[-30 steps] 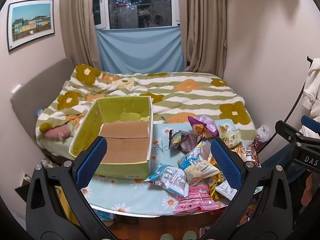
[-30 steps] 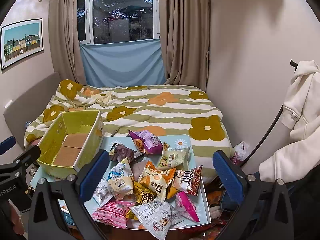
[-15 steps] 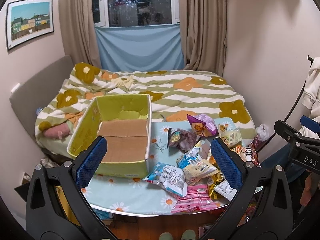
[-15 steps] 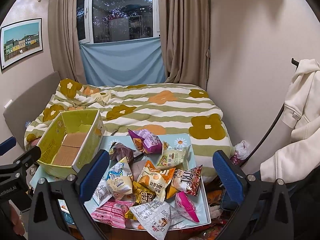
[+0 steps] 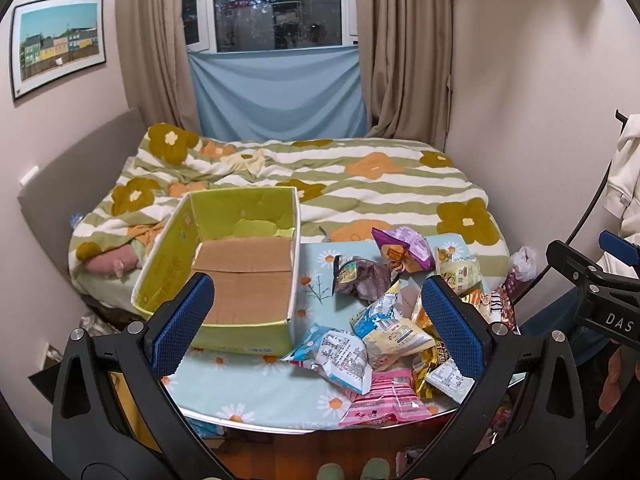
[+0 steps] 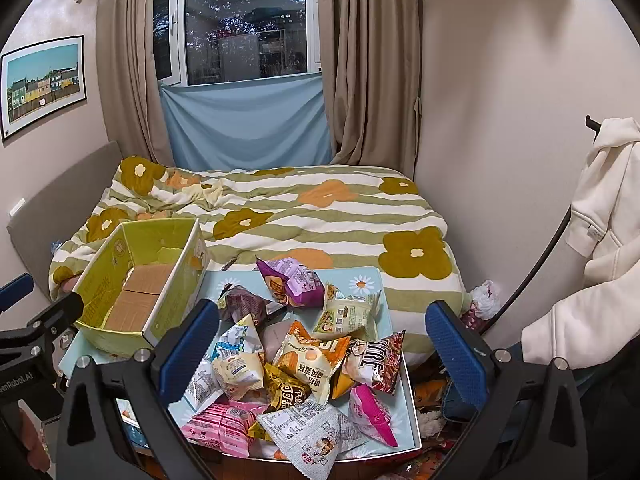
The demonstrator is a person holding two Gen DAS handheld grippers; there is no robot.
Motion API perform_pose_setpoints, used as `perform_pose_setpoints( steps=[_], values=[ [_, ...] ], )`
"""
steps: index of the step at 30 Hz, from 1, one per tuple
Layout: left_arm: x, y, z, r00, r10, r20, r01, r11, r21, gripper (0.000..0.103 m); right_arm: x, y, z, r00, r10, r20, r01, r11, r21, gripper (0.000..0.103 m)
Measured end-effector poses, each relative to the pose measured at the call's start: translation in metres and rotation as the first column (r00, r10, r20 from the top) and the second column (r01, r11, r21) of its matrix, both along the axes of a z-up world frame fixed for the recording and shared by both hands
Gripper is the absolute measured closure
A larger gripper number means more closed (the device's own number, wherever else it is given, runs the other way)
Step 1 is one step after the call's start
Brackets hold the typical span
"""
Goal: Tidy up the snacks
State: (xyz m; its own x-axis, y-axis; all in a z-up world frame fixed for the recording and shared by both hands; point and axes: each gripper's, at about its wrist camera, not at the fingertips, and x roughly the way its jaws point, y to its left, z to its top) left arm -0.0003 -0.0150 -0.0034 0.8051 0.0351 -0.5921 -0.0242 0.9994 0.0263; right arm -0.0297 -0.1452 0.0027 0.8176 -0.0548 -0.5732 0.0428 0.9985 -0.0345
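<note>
Open green cardboard box sits on left of daisy-print desk, long axis running away twd bed. Heap of foil snack packets lies on right, just beside it. Left hand-held gripper & right hand-held gripper both spread wide, empty, above desk.

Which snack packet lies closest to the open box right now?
The blue-and-white packet by the green box's near right corner; its tip almost touches the box, while the others lie farther right.

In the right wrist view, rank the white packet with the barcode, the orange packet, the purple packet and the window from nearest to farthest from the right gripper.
1. White barcode packet, table's near edge, below the right gripper.
2. Orange packet, middle of the pile.
3. Purple packet, far end of the pile.
4. Window, beyond the bed.
</note>
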Motion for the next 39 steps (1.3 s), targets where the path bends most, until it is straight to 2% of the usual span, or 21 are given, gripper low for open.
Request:
perform_pose_setpoints(
  steps=[39],
  values=[
    [-0.0039, 0.0012, 0.0094, 1.000, 0.004, 0.004, -0.004, 1.000, -0.015, 0.000, 0.0010, -0.0011, -0.0001, 1.000, 0.004, -0.003, -0.004, 1.000, 0.006, 0.000]
  ],
)
